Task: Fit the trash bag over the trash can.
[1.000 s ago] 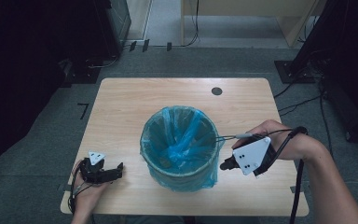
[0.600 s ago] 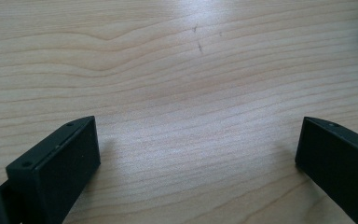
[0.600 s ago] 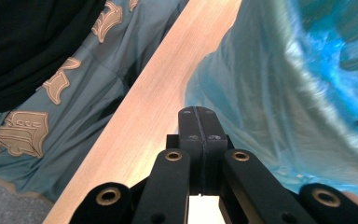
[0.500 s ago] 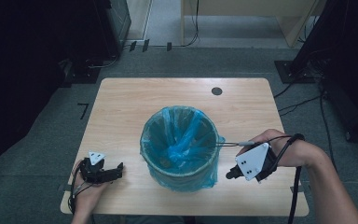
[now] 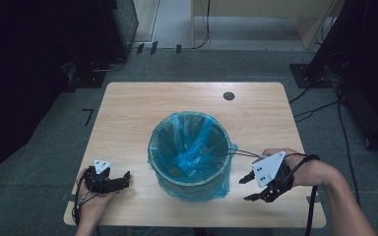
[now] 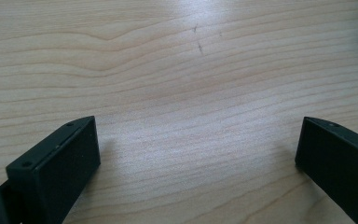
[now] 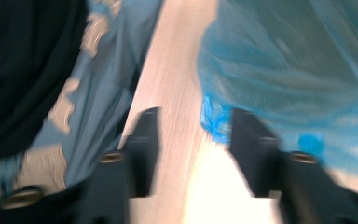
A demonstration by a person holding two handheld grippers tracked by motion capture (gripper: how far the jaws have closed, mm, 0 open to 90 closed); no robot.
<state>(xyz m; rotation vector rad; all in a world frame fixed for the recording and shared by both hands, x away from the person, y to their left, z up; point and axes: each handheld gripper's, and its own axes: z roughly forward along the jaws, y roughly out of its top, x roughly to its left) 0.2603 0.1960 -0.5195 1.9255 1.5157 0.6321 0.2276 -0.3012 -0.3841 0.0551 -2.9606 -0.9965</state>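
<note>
Bin [image 5: 191, 156] with blue liner bag [image 5: 193, 147], upright near the middle of the desk [image 5: 142, 108], somewhat toward the near edge. Bag folded over the rim and hanging down the outside wall, bunched in a twist inside. Small dark round mark [image 5: 229, 96] toward the far right corner of the desk.

Left claw [image 5: 124, 180] resting low at the near left corner, held by the left hand [image 5: 92, 201], pointing toward the bin but well apart from it. Jaws spread wide in the left gripper view, bare wood grain between them, nothing held. Grey three-cornered plate [image 5: 102, 165] on top.

Right claw [image 5: 250, 187] near the near right edge, just beside the bin's right side, held by the right hand [image 5: 309, 171]. Jaws parted, empty; desk wood between them in the right gripper view, blurred. Blue bag plastic [image 7: 289, 70] close past the right-hand jaw there; contact impossible to tell through the blur. Thin cable [image 5: 243, 153] running from the right claw toward the bin rim.

Grey carpet floor [image 5: 54, 137] around the desk.
</note>
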